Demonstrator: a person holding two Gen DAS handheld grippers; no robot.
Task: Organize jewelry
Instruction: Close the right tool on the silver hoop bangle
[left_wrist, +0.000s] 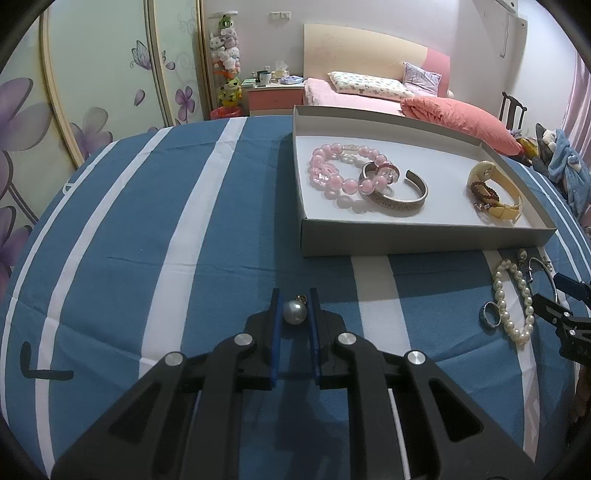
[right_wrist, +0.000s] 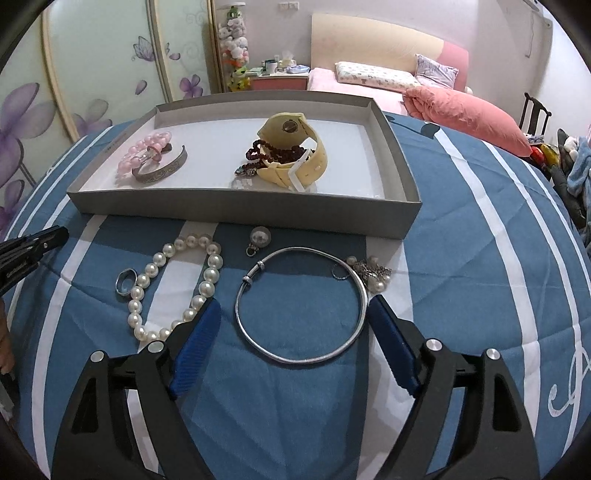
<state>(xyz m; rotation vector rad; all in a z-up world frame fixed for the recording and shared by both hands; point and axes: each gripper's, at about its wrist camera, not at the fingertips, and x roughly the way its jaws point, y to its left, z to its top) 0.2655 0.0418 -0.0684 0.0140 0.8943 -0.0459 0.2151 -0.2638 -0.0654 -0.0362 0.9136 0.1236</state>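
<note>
My left gripper (left_wrist: 294, 306) had its pads drawn in narrow around a pearl pendant (left_wrist: 294, 312) on the striped bedspread (left_wrist: 147, 240); whether they actually pinched it I could not tell. My right gripper (right_wrist: 293, 317) stood wide, its pads straddling the silver bangle (right_wrist: 301, 304). Just beyond lay the pearl bracelet (right_wrist: 177, 288), a ring (right_wrist: 125, 281) and another pearl pendant (right_wrist: 260, 238). Farther off, the grey tray (right_wrist: 240, 212) already held a pink bead bracelet (left_wrist: 341, 168), a cuff (left_wrist: 399, 192) and a yellow watch (right_wrist: 291, 155). I judged sorting half done; next, I'd need to close on the bangle's thin rim and lift it over the tray wall.
</note>
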